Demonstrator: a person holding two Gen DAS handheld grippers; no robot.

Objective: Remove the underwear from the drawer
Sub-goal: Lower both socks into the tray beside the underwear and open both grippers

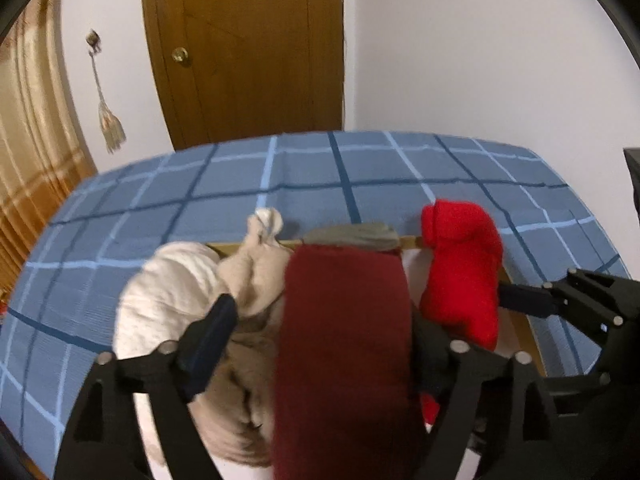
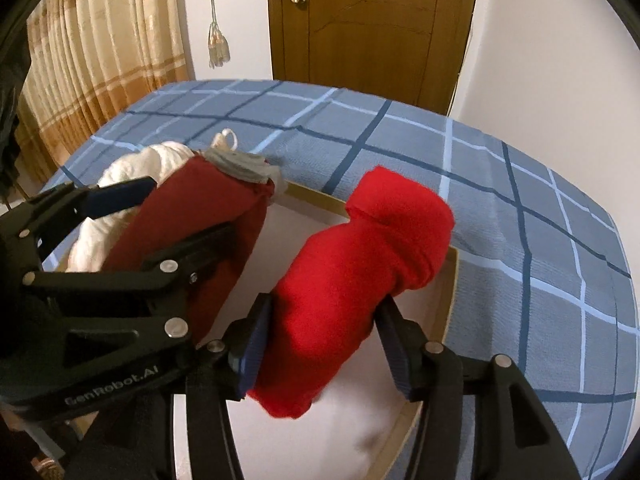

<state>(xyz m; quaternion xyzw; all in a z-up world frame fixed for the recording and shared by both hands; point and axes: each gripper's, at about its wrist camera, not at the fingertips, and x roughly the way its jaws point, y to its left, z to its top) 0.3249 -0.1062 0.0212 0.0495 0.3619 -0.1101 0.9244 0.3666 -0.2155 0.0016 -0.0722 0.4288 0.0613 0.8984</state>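
Observation:
A wooden-rimmed drawer [image 2: 450,292] with a white floor lies on a blue checked bed. My right gripper [image 2: 324,308] is shut on a bright red rolled underwear [image 2: 360,256], both pads against its sides, and the roll is tilted above the drawer floor. In the left wrist view this red roll [image 1: 460,272] stands at the right, with one right finger [image 1: 520,298] beside it. My left gripper [image 1: 324,320] stands open around a dark red roll [image 1: 344,344]. Its left pad [image 1: 216,332] is clear of the roll; its right finger is mostly hidden behind it.
White cloth [image 1: 160,292], beige cloth [image 1: 256,276] and a grey piece [image 1: 352,236] fill the drawer's left and far side. The blue checked sheet [image 1: 360,168] spreads all around. Behind it are a brown door [image 1: 248,52], a white wall and curtains [image 2: 100,52].

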